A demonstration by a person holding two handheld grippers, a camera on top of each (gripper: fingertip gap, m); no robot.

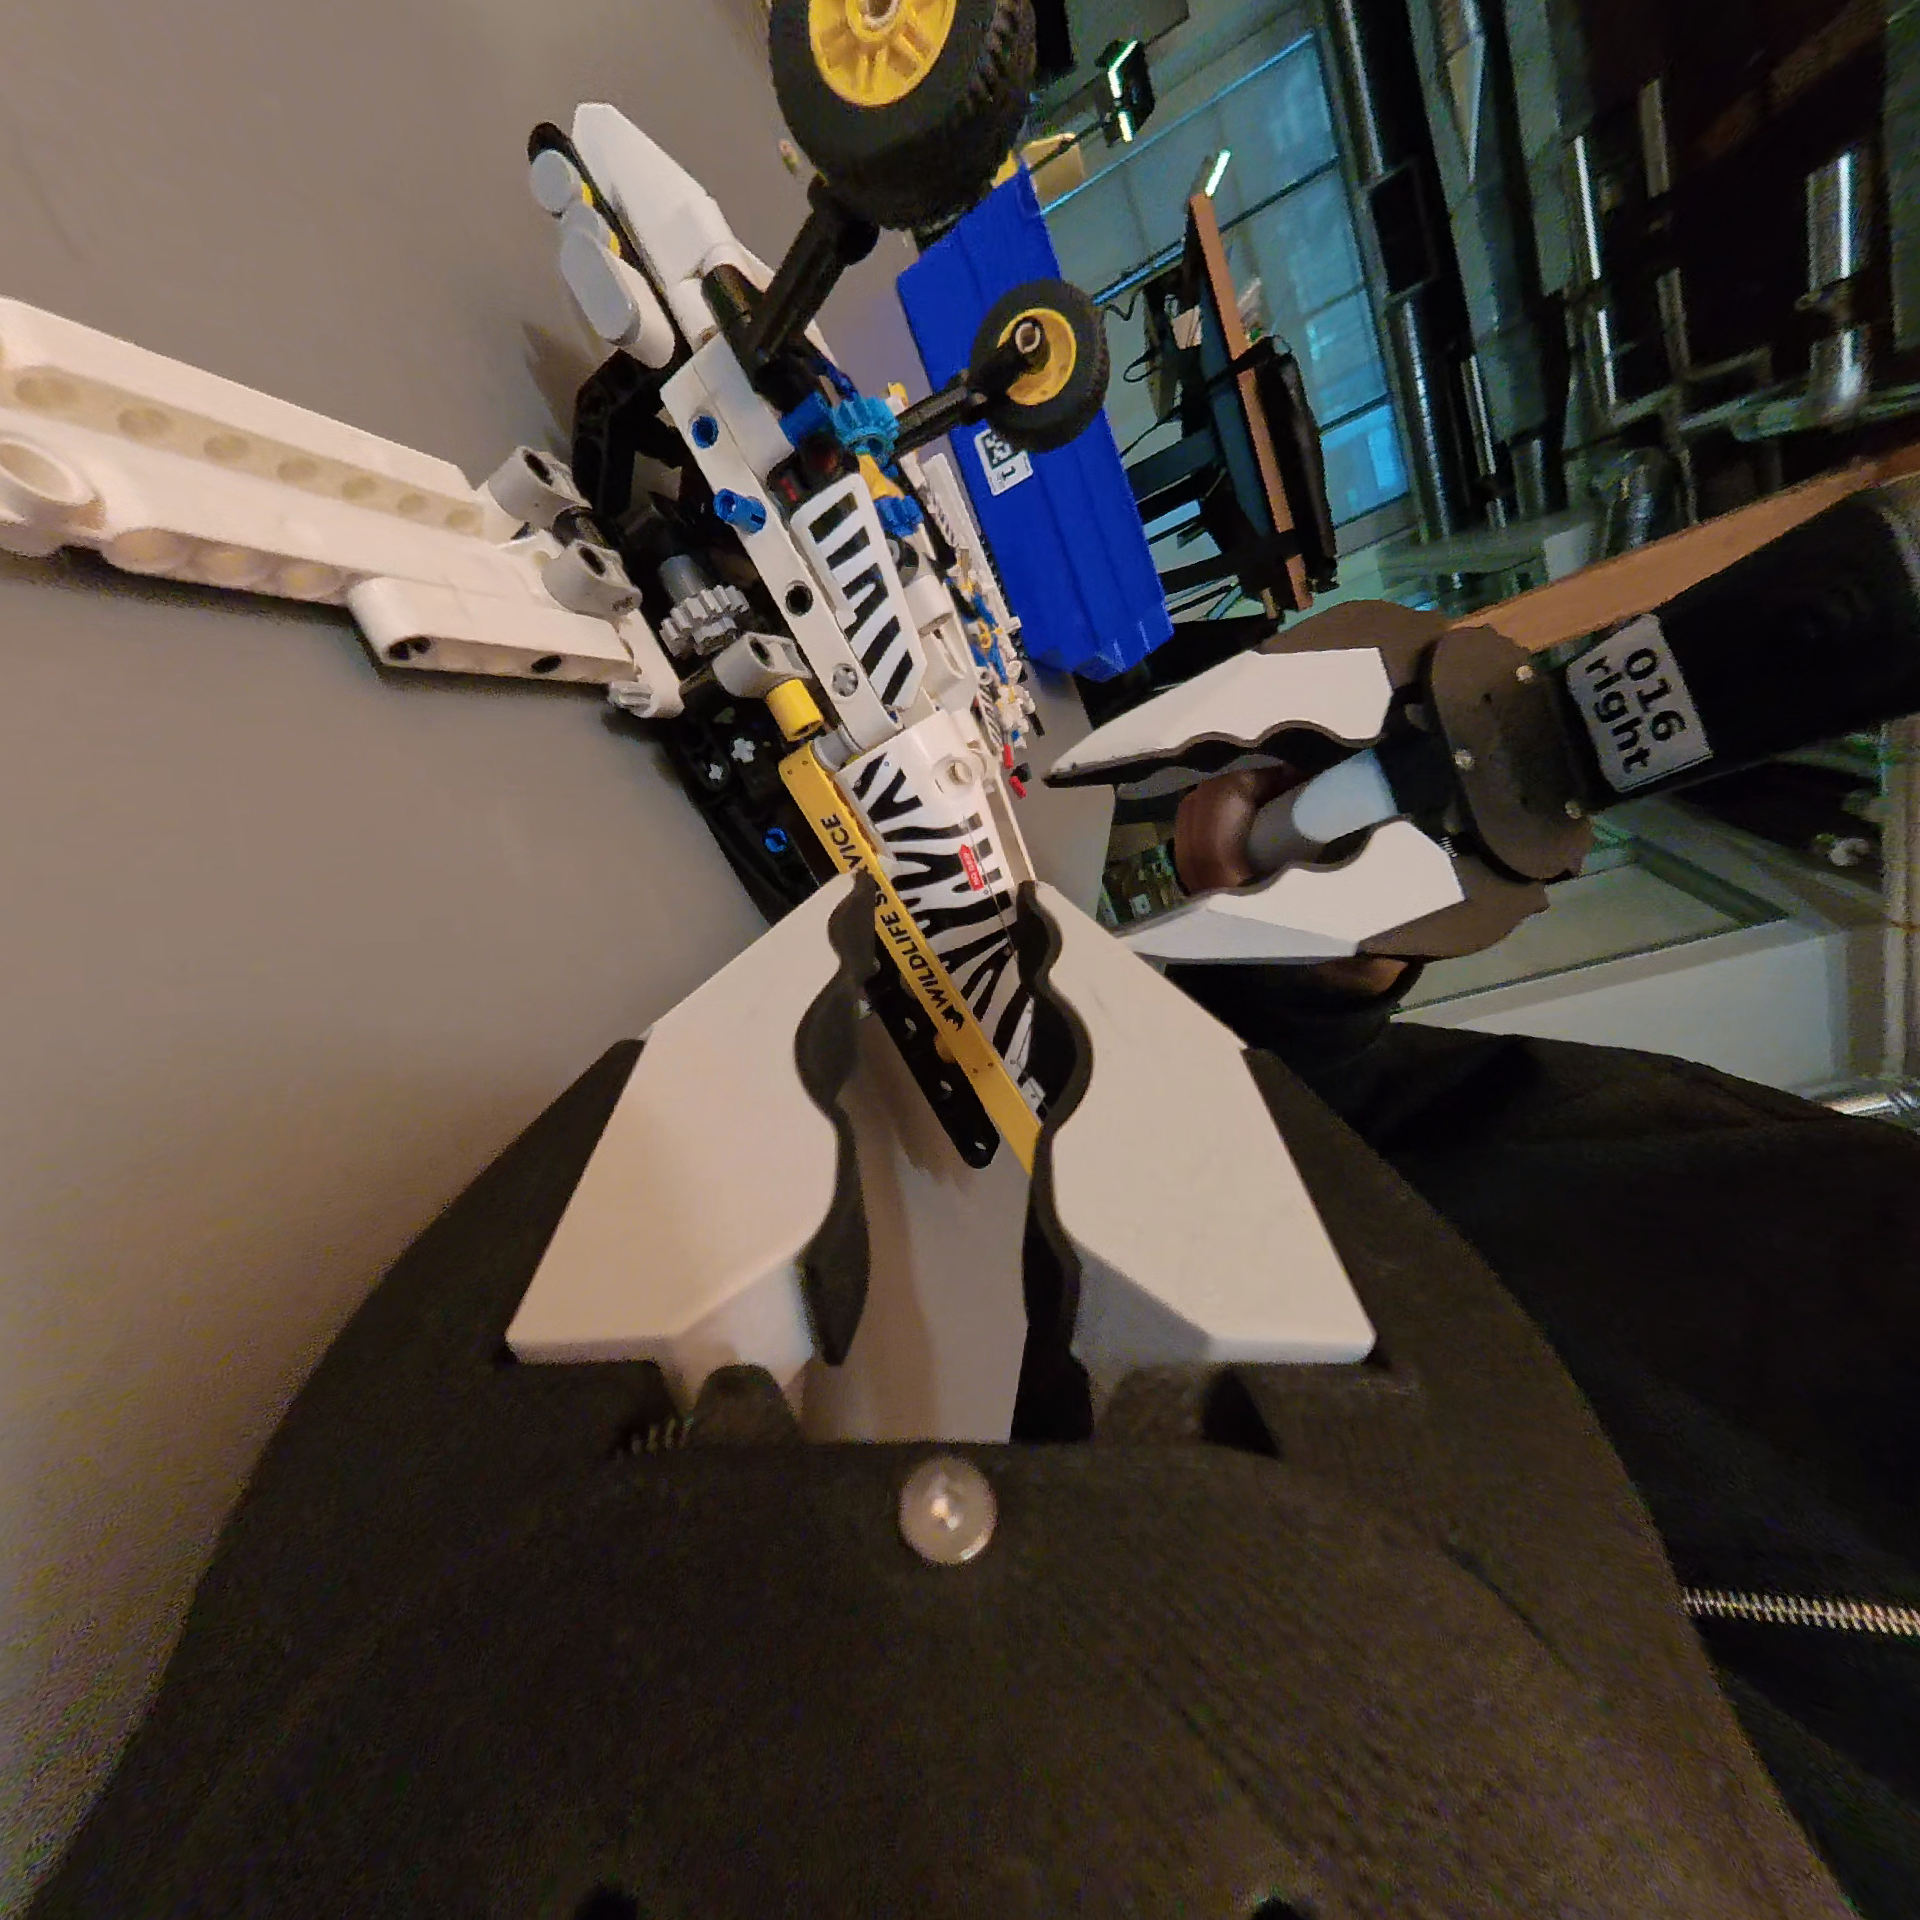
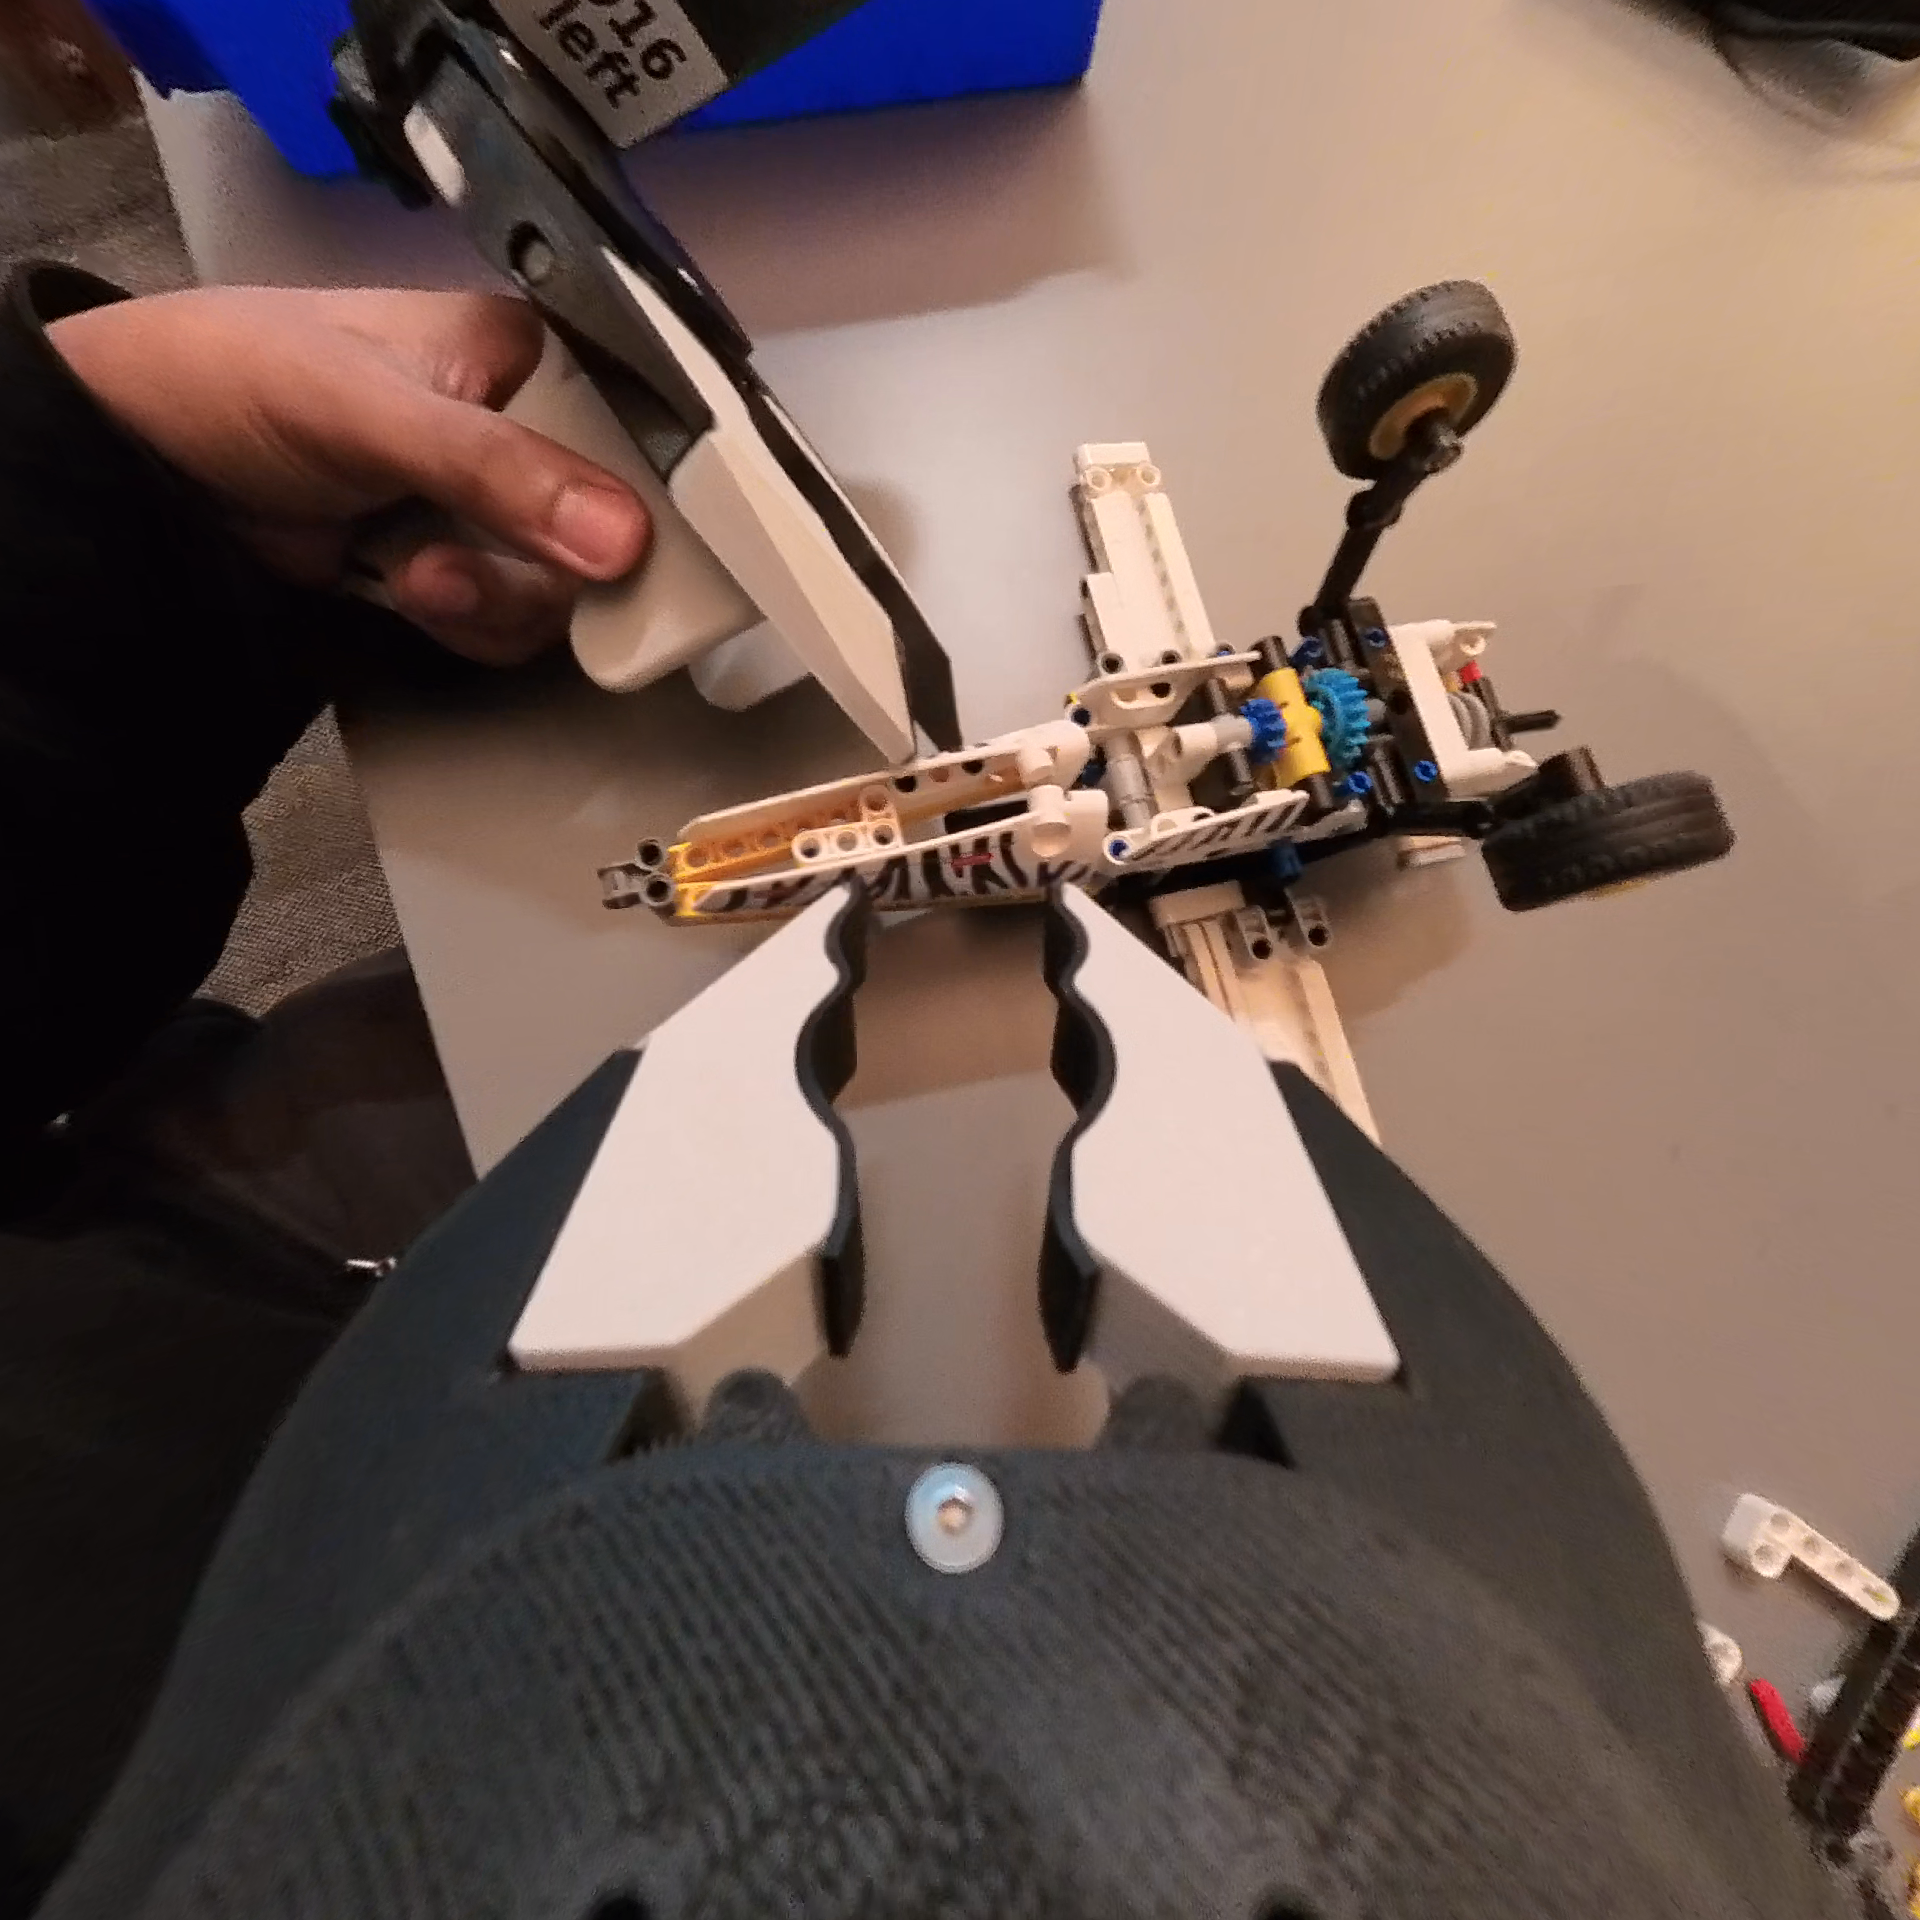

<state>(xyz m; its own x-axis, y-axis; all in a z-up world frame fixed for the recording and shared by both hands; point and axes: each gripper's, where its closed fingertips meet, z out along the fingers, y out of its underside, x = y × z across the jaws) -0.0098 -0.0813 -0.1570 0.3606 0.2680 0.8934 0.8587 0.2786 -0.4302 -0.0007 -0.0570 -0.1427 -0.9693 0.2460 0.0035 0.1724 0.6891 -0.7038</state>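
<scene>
While the white, zebra-striped toy aircraft built of plastic bricks (image 2: 1039, 821) lies on the grey bench (image 2: 1351, 260), the left gripper (image 1: 940, 914) has its two fingers closed around the model's tail boom, with the dark wavy pads against the striped panel and the yellow beam (image 1: 914, 956) on either side. Straight ahead of this gripper the model's body runs away to two black tyres with yellow hubs (image 1: 894, 94), and a white wing (image 1: 208, 478) stretches off to its left. The right gripper (image 2: 951, 914) hangs just short of the same tail, its fingers apart with only bare bench between them and the striped side just past its tips. A hand (image 2: 343, 457) grips the left gripper's handle. A blue plastic bin (image 1: 1039, 468) stands beyond the model, and loose white bricks (image 2: 1803, 1558) lie to the right gripper's near right.
</scene>
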